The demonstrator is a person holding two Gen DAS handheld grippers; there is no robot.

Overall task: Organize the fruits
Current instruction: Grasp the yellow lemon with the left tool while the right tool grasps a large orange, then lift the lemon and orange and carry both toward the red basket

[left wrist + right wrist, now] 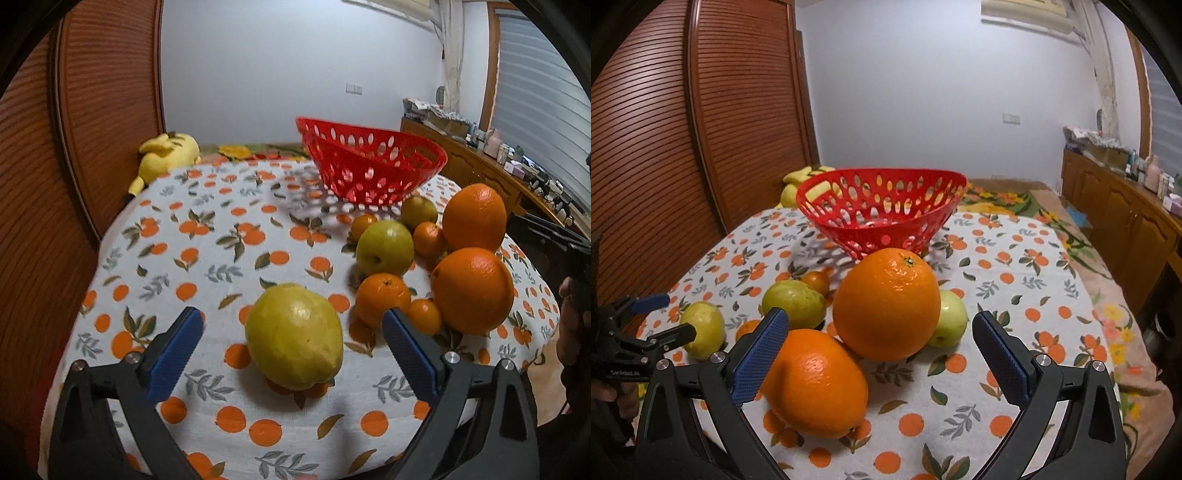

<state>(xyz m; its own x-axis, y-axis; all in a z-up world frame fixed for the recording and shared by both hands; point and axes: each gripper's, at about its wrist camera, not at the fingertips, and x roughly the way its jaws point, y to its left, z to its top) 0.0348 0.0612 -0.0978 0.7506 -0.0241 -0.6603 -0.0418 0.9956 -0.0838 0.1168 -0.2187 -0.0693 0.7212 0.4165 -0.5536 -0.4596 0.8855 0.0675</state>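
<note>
The left gripper [291,328] is standing wide open, empty, straddling a guava [294,336] on the table [207,236]; it should be centring before squeezing; the right gripper [881,332], also open and empty, is framing two oranges [886,304]; the basket [369,162] is waiting behind, with crowded fruit hindering a clean grasp.

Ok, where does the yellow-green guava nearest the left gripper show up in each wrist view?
Left wrist: the yellow-green guava sits low centre, between the open left gripper fingers, untouched.
Right wrist: same guava at far left, behind the left gripper.
Shared landmark: the red perforated plastic basket at the back of the table.
</note>
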